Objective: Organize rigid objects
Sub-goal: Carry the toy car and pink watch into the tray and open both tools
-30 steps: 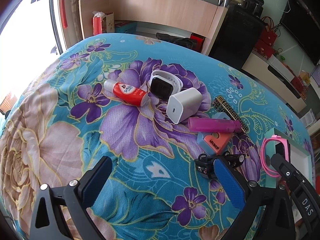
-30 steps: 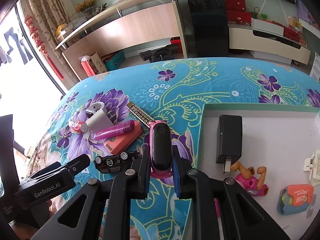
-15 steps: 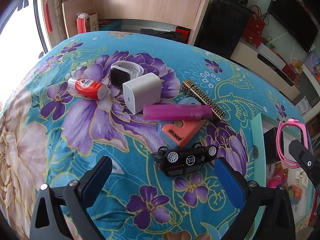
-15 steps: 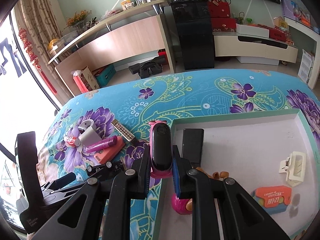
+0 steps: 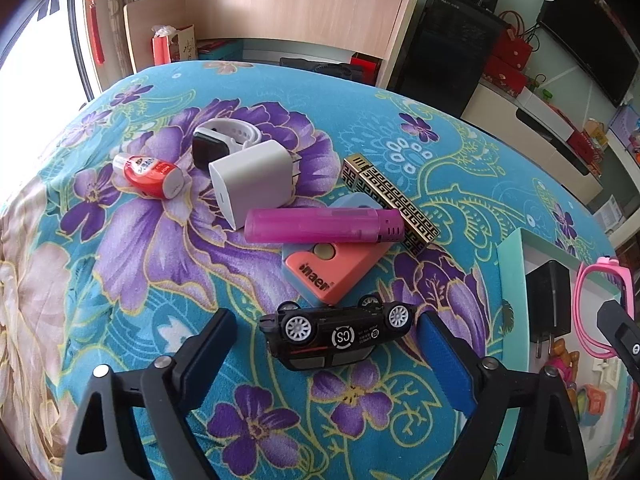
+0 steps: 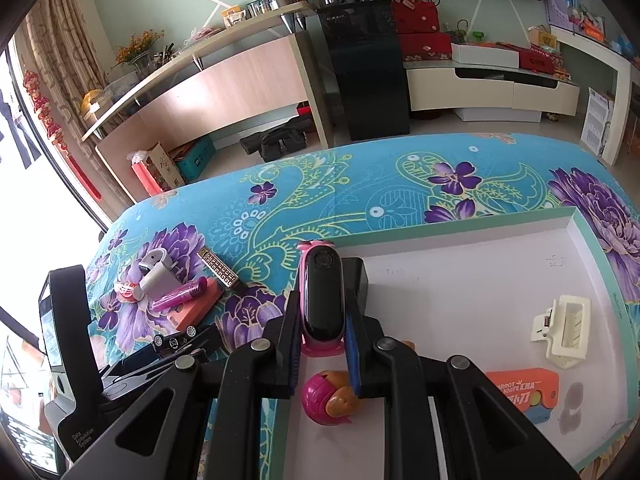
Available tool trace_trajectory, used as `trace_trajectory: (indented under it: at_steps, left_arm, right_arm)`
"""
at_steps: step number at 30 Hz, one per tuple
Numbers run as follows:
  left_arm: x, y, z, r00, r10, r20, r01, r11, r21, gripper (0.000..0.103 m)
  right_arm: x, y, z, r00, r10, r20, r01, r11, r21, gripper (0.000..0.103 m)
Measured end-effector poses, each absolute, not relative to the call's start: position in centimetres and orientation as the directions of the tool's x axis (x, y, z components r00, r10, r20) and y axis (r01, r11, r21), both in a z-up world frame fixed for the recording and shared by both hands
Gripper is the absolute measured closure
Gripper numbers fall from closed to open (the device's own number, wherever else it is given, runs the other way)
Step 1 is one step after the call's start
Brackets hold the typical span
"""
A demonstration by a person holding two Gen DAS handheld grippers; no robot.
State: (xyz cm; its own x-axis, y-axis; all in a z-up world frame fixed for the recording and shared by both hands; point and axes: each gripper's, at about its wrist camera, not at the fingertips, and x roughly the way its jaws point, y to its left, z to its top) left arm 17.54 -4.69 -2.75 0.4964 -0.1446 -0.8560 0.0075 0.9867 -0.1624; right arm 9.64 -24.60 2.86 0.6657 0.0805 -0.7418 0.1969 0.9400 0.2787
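Since a second ago the right gripper (image 6: pixel 322 354) has carried the pink-strapped black smartwatch (image 6: pixel 321 294) from above the floral cloth to over the white tray with a mint-green rim (image 6: pixel 460 226), its fingers clamped on the watch body. The left gripper (image 5: pixel 326 354) has closed in on the overturned black toy car (image 5: pixel 336 334), which now lies between its wide-open, empty fingers.

In the tray already: a black charger (image 5: pixel 548 304), a pink doll figure (image 6: pixel 326 398), an orange carrot knife (image 6: pixel 522 394) and a cream hair clip (image 6: pixel 562 330).

Left on the cloth: the car, a magenta lighter (image 5: pixel 324 226), an orange-and-blue tag (image 5: pixel 326 270), a gold-patterned bar (image 5: pixel 390 200), a white charger cube (image 5: pixel 250 180), a white watch (image 5: pixel 222 140) and a red tube (image 5: pixel 150 172). Roughly a third looks done.
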Motion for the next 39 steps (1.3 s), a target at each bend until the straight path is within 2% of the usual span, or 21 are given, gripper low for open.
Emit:
trace_trajectory:
  at_steps: [2,10,18,31,39]
  left_arm:
    - [17.5,-4.7,-2.7,0.501,-0.147,-0.853,0.012,0.987,-0.162,0.025]
    - [16.9,-4.5,-1.9,0.518,-0.156,-0.841,0.021,0.985,-0.170,0.025]
    - [15.8,-5.2,1.2,0.584,-0.177,-0.792,0.063,0.983,-0.173,0.025]
    - [12.9,-12.7,5.3,0.666,-0.315,-0.676,0.321,0.939,-0.121,0.025]
    - [11.5,-17.7,4.5,0.621,-0.352,-0.700,0.446,0.894,-0.054,0.025]
  right_arm:
    - [9.6,-24.8,2.8,0.665,0.079,-0.743,0.201,0.939,0.280,0.084]
    - [9.2,-25.5,2.9,0.670,0.074,-0.739,0.214,0.934,0.288,0.084]
    - [8.7,-26.7,3.4,0.681,0.055,-0.731,0.238,0.927,0.291,0.084]
    - [6.2,-33.2,3.1,0.666,-0.073,-0.742,0.400,0.875,0.273,0.084]
    - [5.1,-36.4,2.3,0.639,-0.120,-0.760,0.480,0.834,0.272,0.084]
